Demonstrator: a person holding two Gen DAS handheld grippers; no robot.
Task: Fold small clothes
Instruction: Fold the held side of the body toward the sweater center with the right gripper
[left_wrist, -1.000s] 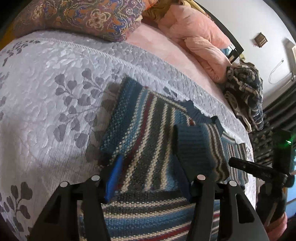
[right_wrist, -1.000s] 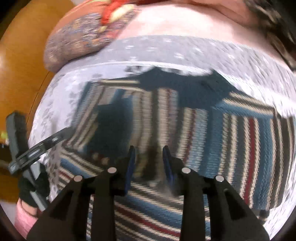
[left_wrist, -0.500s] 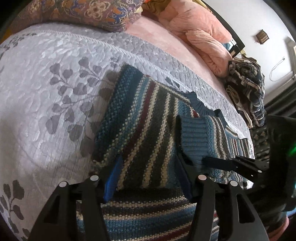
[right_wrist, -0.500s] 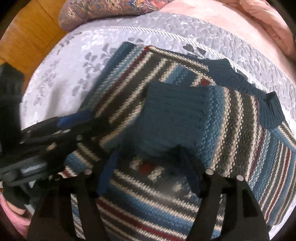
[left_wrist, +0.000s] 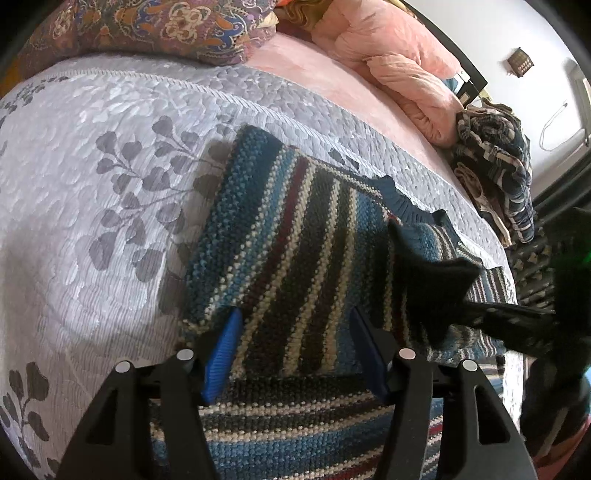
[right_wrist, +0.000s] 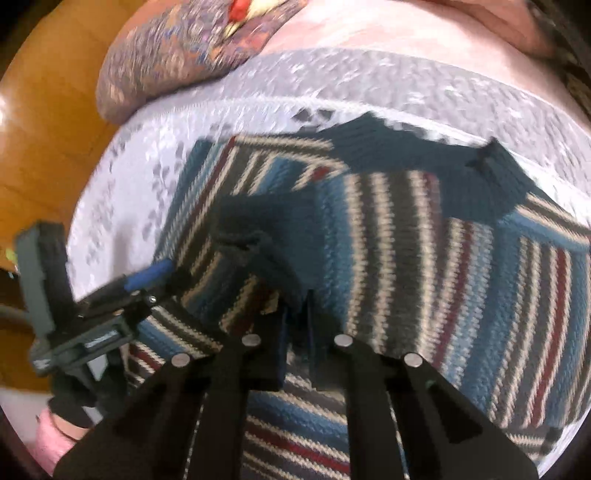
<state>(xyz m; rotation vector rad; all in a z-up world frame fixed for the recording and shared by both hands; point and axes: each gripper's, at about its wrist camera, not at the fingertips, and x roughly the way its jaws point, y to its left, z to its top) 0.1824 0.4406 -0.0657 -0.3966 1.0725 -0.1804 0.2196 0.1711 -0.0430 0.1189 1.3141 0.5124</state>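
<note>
A striped knit sweater (left_wrist: 295, 229) in blue, cream, black and dark red lies on the grey quilted bedspread (left_wrist: 92, 184). My left gripper (left_wrist: 295, 343) stands open just above the sweater's folded left part, its blue pads on either side of the stripes and gripping nothing. My right gripper (right_wrist: 295, 317) is shut on the dark teal sleeve cuff (right_wrist: 266, 229), which is bunched and raised off the sweater body (right_wrist: 424, 240). The left wrist view shows that cuff (left_wrist: 432, 280) pinched at the tips of the right gripper (left_wrist: 467, 304). The left gripper (right_wrist: 147, 291) shows at the left of the right wrist view.
A paisley pillow (left_wrist: 147, 26) and a crumpled pink blanket (left_wrist: 399, 62) lie at the head of the bed. A heap of dark patterned clothes (left_wrist: 495, 162) sits at the far right edge. Orange wood (right_wrist: 37, 129) lies beyond the bed's left side. A pink-sleeved hand (right_wrist: 55, 435) holds the left gripper.
The right gripper, open over the teal cuff half a second ago, has shut on it and lifted it. The left gripper has stayed open and barely shifted.
</note>
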